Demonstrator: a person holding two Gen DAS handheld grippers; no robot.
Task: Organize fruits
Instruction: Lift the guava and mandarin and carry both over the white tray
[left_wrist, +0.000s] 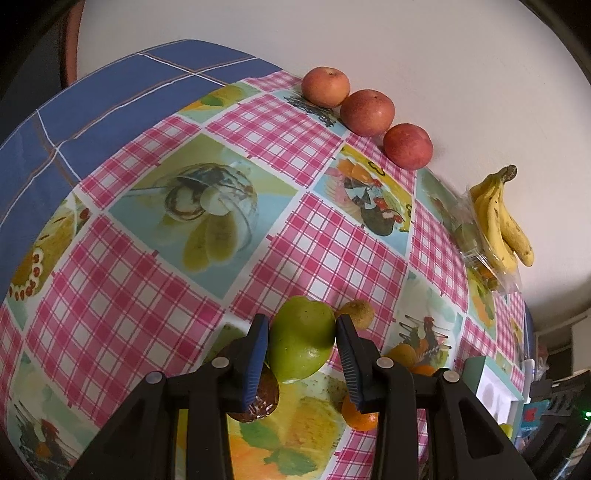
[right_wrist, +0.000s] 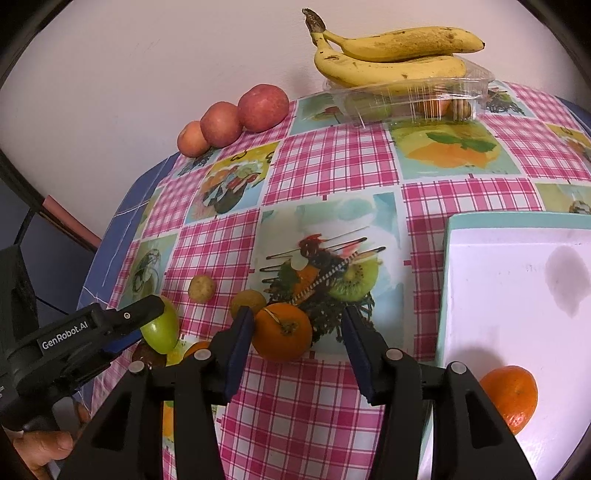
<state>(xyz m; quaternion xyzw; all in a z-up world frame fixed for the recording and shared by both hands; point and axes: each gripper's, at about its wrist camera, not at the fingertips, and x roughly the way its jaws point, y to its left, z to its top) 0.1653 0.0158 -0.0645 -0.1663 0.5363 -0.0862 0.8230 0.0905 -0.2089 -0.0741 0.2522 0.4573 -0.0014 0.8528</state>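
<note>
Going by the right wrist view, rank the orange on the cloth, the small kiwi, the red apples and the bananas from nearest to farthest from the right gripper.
1. Orange: between the right gripper's fingers, against the left one.
2. Kiwi: up-left on the cloth.
3. Red apples: far left, by the wall.
4. Bananas: far back, atop the clear container.

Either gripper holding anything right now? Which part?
Left gripper is shut on the green apple, pads on its opposite sides at the widest part. Right gripper holds nothing: its jaws stand open around an orange, right pad clear of it.
</note>
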